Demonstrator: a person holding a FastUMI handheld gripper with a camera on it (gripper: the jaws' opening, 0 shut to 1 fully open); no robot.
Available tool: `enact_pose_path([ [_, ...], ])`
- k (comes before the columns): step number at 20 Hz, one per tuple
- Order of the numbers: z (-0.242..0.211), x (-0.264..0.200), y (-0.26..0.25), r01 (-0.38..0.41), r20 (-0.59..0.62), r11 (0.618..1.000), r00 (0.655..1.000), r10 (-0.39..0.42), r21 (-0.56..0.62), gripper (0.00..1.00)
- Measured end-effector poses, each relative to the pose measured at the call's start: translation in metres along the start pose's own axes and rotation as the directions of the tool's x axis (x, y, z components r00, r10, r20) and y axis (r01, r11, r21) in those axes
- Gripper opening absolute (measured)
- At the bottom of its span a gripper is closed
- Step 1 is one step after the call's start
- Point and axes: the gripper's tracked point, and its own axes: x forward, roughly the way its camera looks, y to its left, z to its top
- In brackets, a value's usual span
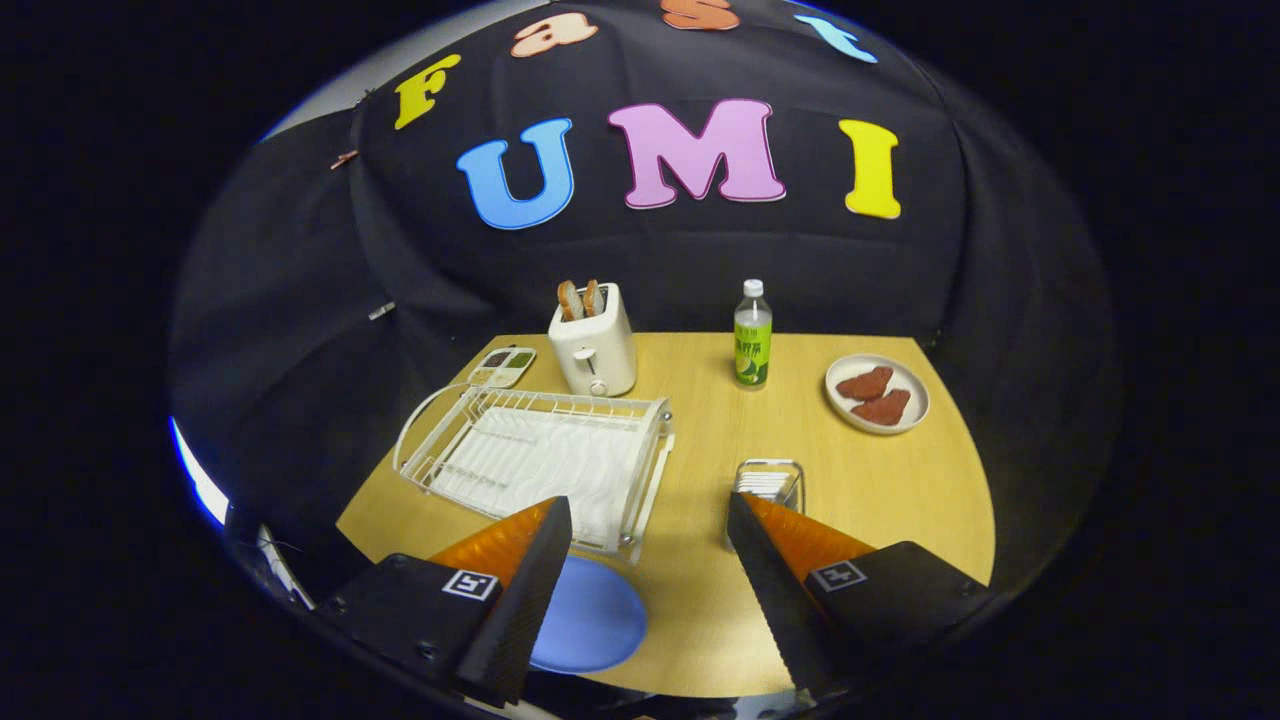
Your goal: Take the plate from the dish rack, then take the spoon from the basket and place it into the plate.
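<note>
Tongs (pixel 650 550): spread wide, holding nothing, above the near tabletop (pixel 700 610). Plate (pixel 590 620): blue, flat on the tabletop beside the left finger, just in front of the rack (pixel 535 465). Basket (pixel 768 482): small wire one just ahead of the right finger; the spoon inside cannot be made out. Beyond: toaster (pixel 593 350) with bread, bottle (pixel 752 345), dish (pixel 877 393) with two reddish pieces, small tray (pixel 503 365).

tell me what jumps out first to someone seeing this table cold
The white dish rack just beyond the open hand-held gripper, with a blue plate lying flat on the table between its fingers. Behind the rack stands a white toaster holding two slices; a green bottle stands beside it.
</note>
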Motion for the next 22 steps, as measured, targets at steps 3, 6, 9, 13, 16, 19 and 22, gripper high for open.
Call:
enact_pose_path([
  [3, 0.001, 0.016, -0.042, 0.073, -0.028, 0.992, 0.997, -0.076, -0.098, 0.97],
  [6, -0.02, 0.034, -0.075, 0.107, -0.103, 0.982, 0.987, -0.123, -0.153, 0.95],
  [9, -0.055, 0.053, -0.094, 0.101, -0.189, 0.983, 0.973, -0.13, -0.155, 0.85],
  [13, -0.088, 0.076, -0.11, 0.105, -0.273, 0.984, 0.952, -0.142, -0.145, 0.75],
  [16, -0.101, 0.085, -0.115, 0.116, -0.317, 0.986, 0.936, -0.149, -0.123, 0.57],
  [19, -0.108, 0.09, -0.111, 0.106, -0.343, 0.991, 0.931, -0.127, -0.081, 0.27],
  [22, -0.104, 0.087, -0.11, 0.091, -0.342, 0.994, 0.934, -0.104, -0.054, 0.14],
])
